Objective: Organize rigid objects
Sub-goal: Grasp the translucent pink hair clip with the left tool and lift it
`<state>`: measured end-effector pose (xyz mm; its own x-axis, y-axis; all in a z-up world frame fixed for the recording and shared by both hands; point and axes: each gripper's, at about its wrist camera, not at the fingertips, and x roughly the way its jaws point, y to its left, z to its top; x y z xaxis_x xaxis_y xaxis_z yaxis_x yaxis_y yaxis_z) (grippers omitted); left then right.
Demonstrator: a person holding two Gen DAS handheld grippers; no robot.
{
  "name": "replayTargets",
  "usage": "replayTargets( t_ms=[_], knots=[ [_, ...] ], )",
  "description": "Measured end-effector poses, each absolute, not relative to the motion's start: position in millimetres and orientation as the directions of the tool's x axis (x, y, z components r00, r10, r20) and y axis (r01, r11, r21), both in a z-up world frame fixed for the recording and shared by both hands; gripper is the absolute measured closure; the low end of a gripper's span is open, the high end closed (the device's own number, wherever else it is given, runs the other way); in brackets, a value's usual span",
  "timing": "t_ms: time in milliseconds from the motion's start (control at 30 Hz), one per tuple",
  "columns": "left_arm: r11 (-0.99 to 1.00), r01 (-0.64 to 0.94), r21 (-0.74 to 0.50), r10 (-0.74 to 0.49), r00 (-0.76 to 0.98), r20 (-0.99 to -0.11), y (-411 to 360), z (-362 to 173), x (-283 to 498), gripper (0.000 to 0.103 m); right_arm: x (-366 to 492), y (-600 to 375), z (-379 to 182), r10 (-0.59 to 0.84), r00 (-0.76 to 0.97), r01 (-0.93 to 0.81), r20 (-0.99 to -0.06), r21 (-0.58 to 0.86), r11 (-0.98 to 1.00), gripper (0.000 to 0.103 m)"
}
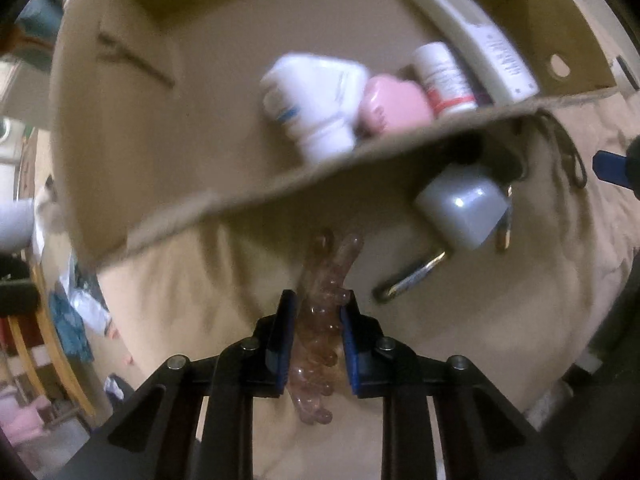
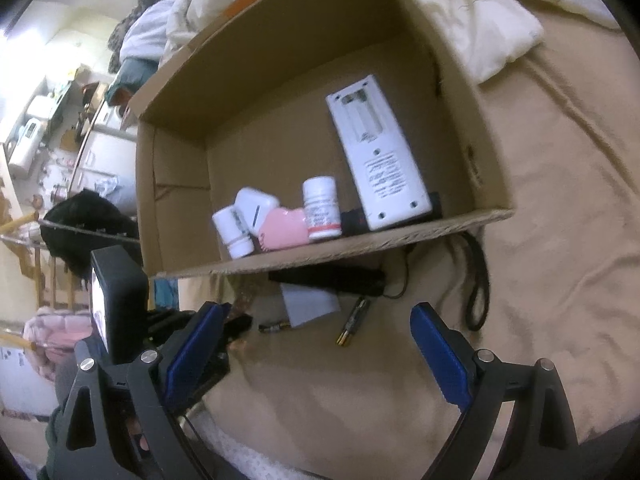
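Just outside the open brown cardboard box (image 1: 132, 128), on the tan bedsheet (image 1: 224, 288), the left gripper (image 1: 316, 340) pinches a translucent pinkish knobbly plastic hair claw (image 1: 320, 320), its long axis pointing toward the box wall. The right gripper (image 2: 320, 344) hangs wide apart, empty, near a loose battery (image 2: 352, 326).

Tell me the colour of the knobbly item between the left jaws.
Translucent pinkish-brown, a hair claw by its look; the left wrist view shows it best.
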<state>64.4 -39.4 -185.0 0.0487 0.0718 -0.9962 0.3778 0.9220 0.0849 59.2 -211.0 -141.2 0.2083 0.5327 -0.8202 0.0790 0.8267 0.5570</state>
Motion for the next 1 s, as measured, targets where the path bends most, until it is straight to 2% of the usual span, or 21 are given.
replayTargets(
  t_ms=[300,433,667,700,800,833,900,1000],
  knots=[
    [0.896,0.413,0.163,0.150,0.065,-0.987,-52,-210,69,0.083,55,-193,-153,0.510,0.139,0.034,-0.849,0.519,0.854,0.002],
    [0.924,0.365,0.112,0.096,0.063,-0.993,-47,-193,66,0.087,57,-200,-157,0.502,0.143,0.063,-0.853,0.513,0.856,0.002],
    [0.954,0.298,-0.024,-0.065,0.130,-0.989,-8,-121,47,0.087,56,-205,-166,0.493,0.114,0.091,-0.862,0.504,0.859,0.002],
    [0.959,0.283,-0.033,-0.076,0.144,-0.987,-3,-114,45,0.087,56,-203,-168,0.488,0.104,0.088,-0.866,0.497,0.863,0.006],
    [0.971,0.239,-0.022,-0.073,0.208,-0.975,14,-100,40,0.087,56,-194,-176,0.461,0.063,0.065,-0.885,0.464,0.883,0.033],
    [0.974,0.225,-0.011,-0.063,0.228,-0.972,16,-98,39,0.087,56,-191,-179,0.448,0.052,0.057,-0.893,0.450,0.891,0.046],
    [0.981,0.194,-0.022,-0.069,0.237,-0.969,22,-100,41,0.087,55,-185,-185,0.419,0.029,0.036,-0.907,0.420,0.907,0.058],
    [0.985,0.168,-0.049,-0.088,0.232,-0.969,23,-100,45,0.087,56,-177,-189,0.388,0.023,0.014,-0.921,0.389,0.921,0.065]
  ],
)
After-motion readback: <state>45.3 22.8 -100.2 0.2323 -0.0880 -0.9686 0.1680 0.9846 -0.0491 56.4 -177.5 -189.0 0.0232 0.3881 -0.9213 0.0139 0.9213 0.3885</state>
